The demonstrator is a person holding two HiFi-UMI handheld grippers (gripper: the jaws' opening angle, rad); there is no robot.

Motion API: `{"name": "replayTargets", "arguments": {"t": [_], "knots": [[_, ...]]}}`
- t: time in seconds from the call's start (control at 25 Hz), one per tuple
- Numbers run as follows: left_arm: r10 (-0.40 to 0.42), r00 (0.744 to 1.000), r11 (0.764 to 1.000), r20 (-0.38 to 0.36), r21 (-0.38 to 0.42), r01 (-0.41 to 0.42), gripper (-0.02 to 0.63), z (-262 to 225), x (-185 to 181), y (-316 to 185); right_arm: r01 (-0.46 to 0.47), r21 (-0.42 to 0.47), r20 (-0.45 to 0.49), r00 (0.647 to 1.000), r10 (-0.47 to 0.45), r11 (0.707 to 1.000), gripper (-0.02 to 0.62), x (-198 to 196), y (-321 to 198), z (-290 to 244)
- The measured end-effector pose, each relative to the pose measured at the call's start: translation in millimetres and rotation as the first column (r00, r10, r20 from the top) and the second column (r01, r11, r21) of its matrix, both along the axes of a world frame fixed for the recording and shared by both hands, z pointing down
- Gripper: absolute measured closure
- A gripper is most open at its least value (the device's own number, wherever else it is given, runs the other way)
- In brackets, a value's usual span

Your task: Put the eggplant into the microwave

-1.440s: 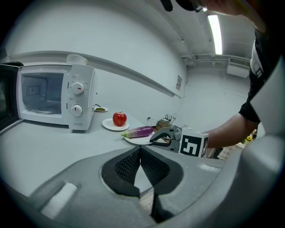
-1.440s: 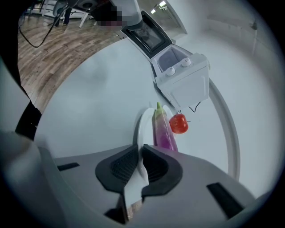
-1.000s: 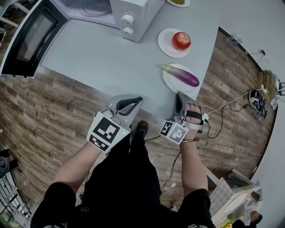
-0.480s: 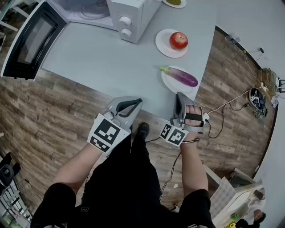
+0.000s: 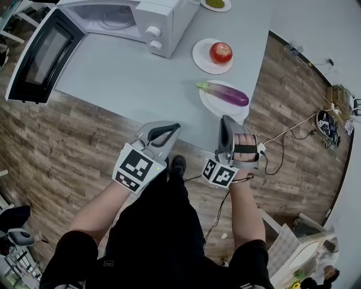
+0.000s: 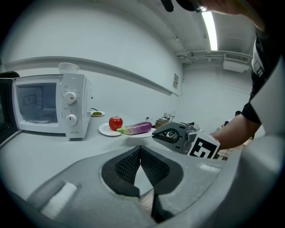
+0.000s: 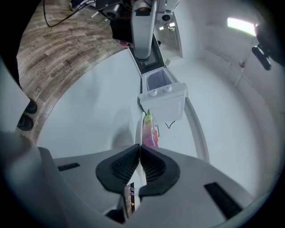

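A purple eggplant [image 5: 224, 93] with a green stem lies on a white plate [image 5: 211, 107] near the grey table's front right edge. It also shows in the left gripper view as the eggplant [image 6: 137, 128] and straight ahead in the right gripper view as the eggplant [image 7: 149, 131]. The white microwave [image 5: 166, 20] stands at the back with its door [image 5: 42, 53] swung wide open to the left. My right gripper [image 5: 224, 125] is shut and empty, just short of the plate. My left gripper [image 5: 172, 127] hangs shut and empty at the table's front edge.
A red apple [image 5: 220, 52] sits on a second white plate [image 5: 203, 62] behind the eggplant. Another plate [image 5: 215, 4] with something green stands at the far edge. Wood floor with cables [image 5: 293, 132] lies to the right of the table.
My right gripper has risen a little toward the eggplant's plate and turned slightly. The left gripper has stayed where it was. The head view has shifted a bit.
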State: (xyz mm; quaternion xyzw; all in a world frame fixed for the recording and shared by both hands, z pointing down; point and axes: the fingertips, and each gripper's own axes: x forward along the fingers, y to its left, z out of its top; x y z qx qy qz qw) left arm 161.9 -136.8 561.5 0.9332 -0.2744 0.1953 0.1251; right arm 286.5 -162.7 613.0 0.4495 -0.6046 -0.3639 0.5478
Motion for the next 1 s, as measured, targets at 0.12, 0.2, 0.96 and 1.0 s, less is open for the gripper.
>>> {"name": "replayTargets", "arguments": {"t": [0.12,0.2,0.96,1.0], "knots": [[-0.014,1.000,1.000,-0.005,0.019,0.014,0.597,-18,3,-2,0.032,0.021,0.004,0.999,-0.032,0.999,0.572,-4,0,-23],[-0.028,1.000,0.999,-0.010,0.032,0.029,0.597,-31,3,-4,0.055,0.033,0.003,0.998,-0.055,0.998,0.572,-7,-1,-37],[-0.284,0.959,0.952,-0.002,0.121,0.283,0.597,-116,-68,3,0.324,0.139,0.025,0.943,-0.331,0.936,0.572,-85,-3,-146],[-0.297,0.955,0.947,-0.002,0.124,0.295,0.597,-119,-71,5,0.339,0.145,0.026,0.938,-0.346,0.929,0.572,-91,-3,-150]]}}
